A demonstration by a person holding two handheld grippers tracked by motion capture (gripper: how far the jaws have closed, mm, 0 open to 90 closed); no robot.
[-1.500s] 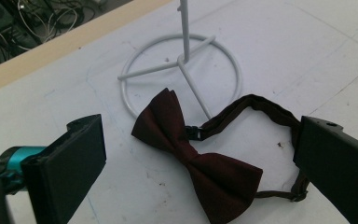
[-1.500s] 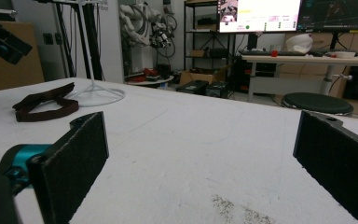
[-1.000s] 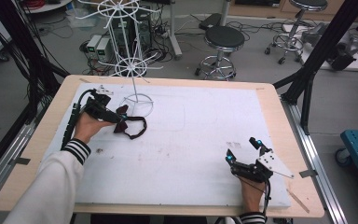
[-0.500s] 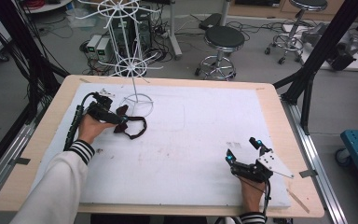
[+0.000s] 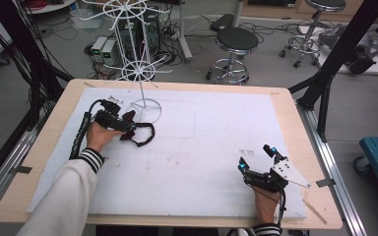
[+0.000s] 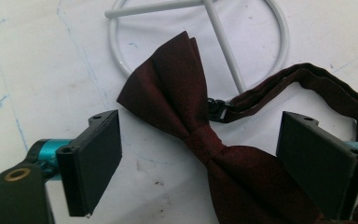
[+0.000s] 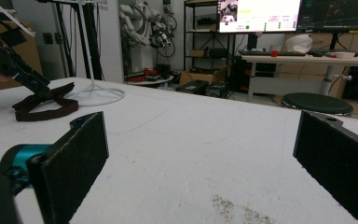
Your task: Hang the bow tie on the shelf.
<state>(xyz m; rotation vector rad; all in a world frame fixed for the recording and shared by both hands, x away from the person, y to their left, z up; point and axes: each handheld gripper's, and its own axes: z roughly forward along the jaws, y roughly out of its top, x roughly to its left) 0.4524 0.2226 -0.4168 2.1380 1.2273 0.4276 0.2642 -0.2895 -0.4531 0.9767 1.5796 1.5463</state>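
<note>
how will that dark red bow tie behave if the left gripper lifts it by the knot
The bow tie is soft folded cloth, so its wings would probably droop. Its strap lies in a loose loop and would likely dangle. It looks light; the left gripper, open around the knot, should lift it easily.

The lower wing of the dark red satin bow tie (image 6: pixel 200 135) is cut off by the bottom edge of the left gripper view; its strap (image 6: pixel 326 88) is cropped at the right edge.
</note>
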